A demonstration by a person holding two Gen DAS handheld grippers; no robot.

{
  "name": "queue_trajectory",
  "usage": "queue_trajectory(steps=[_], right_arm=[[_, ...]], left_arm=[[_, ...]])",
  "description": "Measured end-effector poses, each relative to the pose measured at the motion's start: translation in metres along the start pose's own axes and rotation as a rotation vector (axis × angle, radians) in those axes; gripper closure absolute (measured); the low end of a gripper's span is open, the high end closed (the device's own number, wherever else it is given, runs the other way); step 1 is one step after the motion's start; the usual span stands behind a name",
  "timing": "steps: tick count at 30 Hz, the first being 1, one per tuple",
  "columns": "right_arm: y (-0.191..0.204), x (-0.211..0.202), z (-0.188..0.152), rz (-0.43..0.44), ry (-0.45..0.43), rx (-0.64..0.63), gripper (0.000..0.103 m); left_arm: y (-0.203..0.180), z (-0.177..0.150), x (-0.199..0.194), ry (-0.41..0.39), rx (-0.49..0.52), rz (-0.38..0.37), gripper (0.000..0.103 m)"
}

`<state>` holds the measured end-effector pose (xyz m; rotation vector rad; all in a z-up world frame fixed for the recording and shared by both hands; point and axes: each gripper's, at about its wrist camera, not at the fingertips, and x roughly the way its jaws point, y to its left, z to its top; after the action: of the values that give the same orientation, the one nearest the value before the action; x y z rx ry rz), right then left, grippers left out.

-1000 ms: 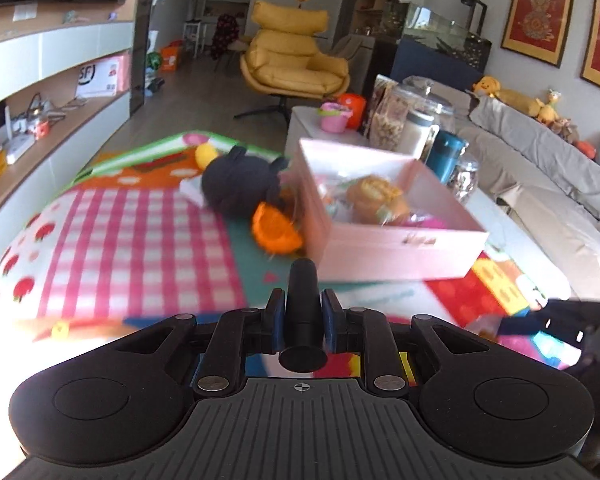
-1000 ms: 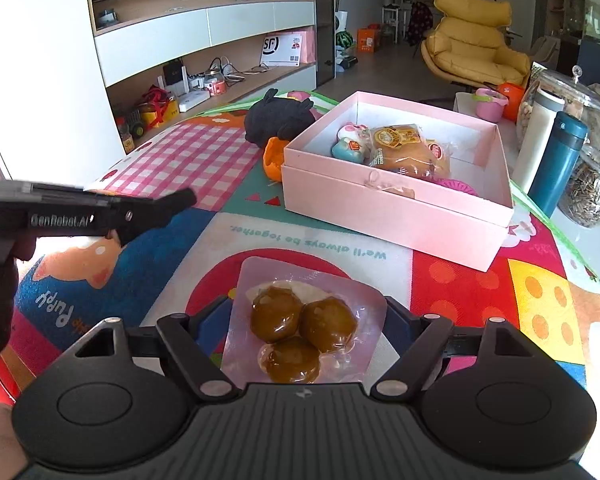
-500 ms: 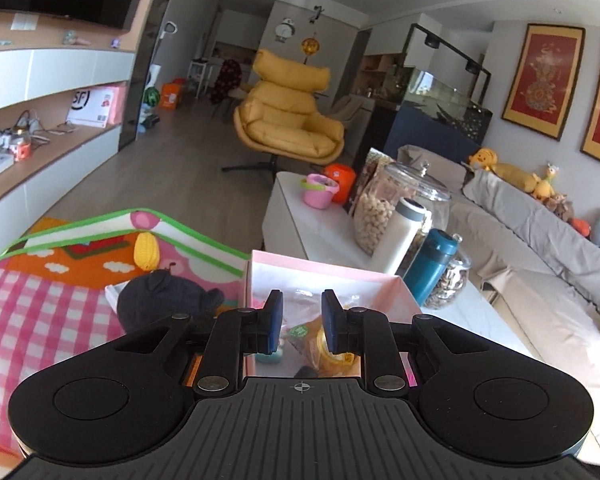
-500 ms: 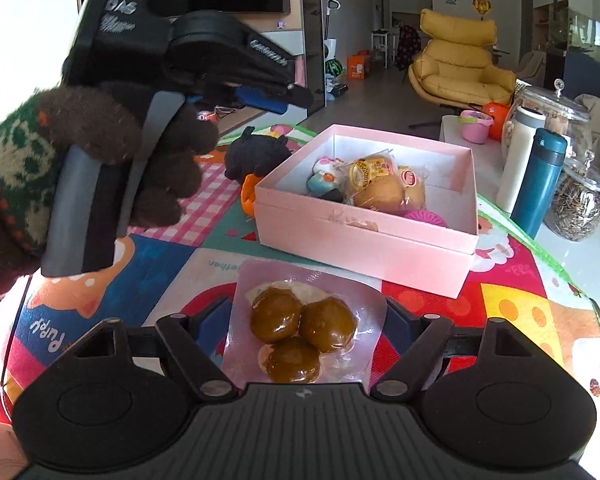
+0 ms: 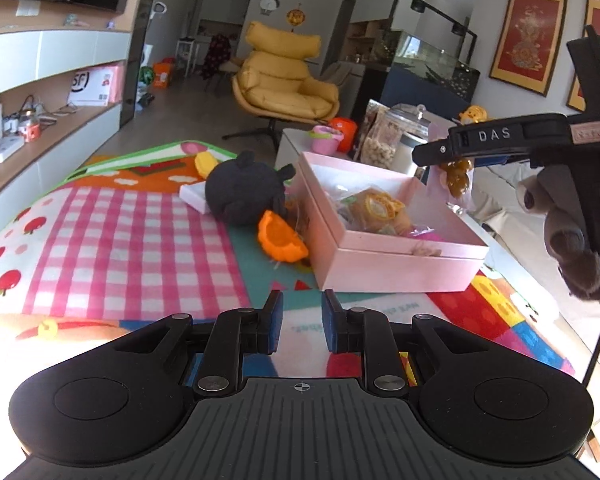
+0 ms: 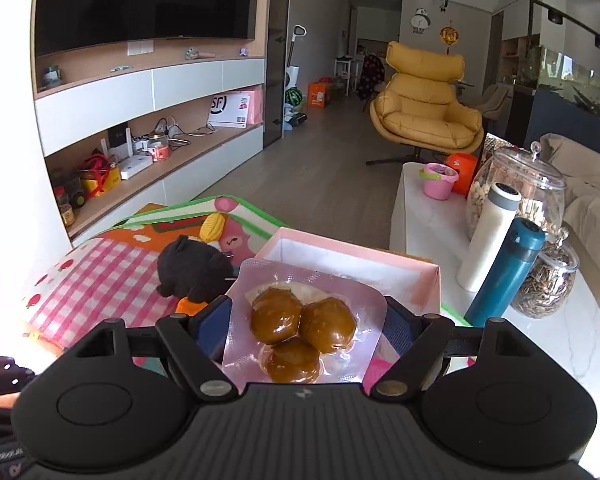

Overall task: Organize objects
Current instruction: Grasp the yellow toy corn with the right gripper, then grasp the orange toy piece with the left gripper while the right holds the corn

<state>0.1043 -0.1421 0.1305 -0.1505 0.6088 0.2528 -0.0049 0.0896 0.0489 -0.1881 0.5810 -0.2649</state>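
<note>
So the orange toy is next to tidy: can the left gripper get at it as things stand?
Probably yes. The left gripper is open and empty, and the orange toy lies ahead on bare mat, though wedged between the black plush and pink box.

The right gripper (image 6: 306,322) has carried the sealed snack pack (image 6: 302,320) from the mat to above the pink box (image 6: 380,264).

Left gripper (image 5: 301,326) fingers parted; right gripper (image 6: 306,320) clamped.

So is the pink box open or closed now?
Open. The pink box has no lid on it, and wrapped snacks show inside. The right gripper holds a packet above it.
</note>
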Motion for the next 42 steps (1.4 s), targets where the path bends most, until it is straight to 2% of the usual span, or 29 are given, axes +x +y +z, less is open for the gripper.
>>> queue_trajectory(steps=[3,4,5,6,9,13,18,21,22,25,28,30,31,32,36,42], right_arm=[[-0.02,0.028,0.02,-0.025,0.04,0.048,0.023],[-0.032,0.039,0.025,-0.011,0.073,0.081,0.019],[-0.045,0.051,0.028,0.02,0.118,0.117,0.011],[-0.056,0.059,0.03,0.043,0.153,0.162,0.009],[-0.07,0.071,0.034,0.04,0.207,0.231,0.008],[-0.039,0.075,0.047,0.029,0.206,0.151,0.008],[0.035,0.107,0.078,0.093,0.241,0.025,0.008],[0.081,0.148,0.103,0.128,0.284,-0.032,0.014],[0.098,0.169,0.113,0.128,0.308,-0.046,0.019],[0.134,0.229,0.129,0.083,0.368,-0.063,0.024],[0.151,0.282,0.128,0.032,0.453,-0.06,0.027],[0.156,0.303,0.121,0.011,0.506,-0.053,0.045],[0.156,0.31,0.116,0.009,0.535,-0.056,0.064],[0.156,0.312,0.111,0.003,0.547,-0.058,0.071],[0.16,0.284,0.111,-0.016,0.478,-0.12,0.072],[0.148,0.173,0.109,0.158,0.371,-0.137,0.072]], left_arm=[[0.014,-0.003,0.0,-0.017,-0.044,0.003,0.08],[0.019,-0.004,-0.001,-0.022,-0.059,0.001,0.08],[0.022,-0.004,0.0,-0.027,-0.07,0.0,0.08],[0.026,-0.004,0.001,-0.03,-0.079,-0.001,0.08],[0.036,0.005,0.009,-0.041,-0.104,0.003,0.08],[0.053,0.013,0.026,-0.103,-0.183,0.039,0.08],[0.072,0.006,0.044,-0.096,-0.253,0.035,0.08],[0.079,0.004,0.049,-0.065,-0.279,0.033,0.08],[0.081,0.003,0.048,-0.064,-0.283,0.042,0.08],[0.085,0.002,0.046,-0.067,-0.281,0.095,0.08],[0.096,0.002,0.045,-0.057,-0.328,0.091,0.08],[0.1,0.002,0.045,-0.048,-0.345,0.095,0.08],[0.101,0.001,0.044,-0.046,-0.348,0.101,0.08],[0.102,0.001,0.043,-0.046,-0.349,0.102,0.08],[0.101,0.002,0.041,-0.052,-0.343,0.085,0.08],[0.097,0.003,0.04,-0.076,-0.325,0.087,0.08]])
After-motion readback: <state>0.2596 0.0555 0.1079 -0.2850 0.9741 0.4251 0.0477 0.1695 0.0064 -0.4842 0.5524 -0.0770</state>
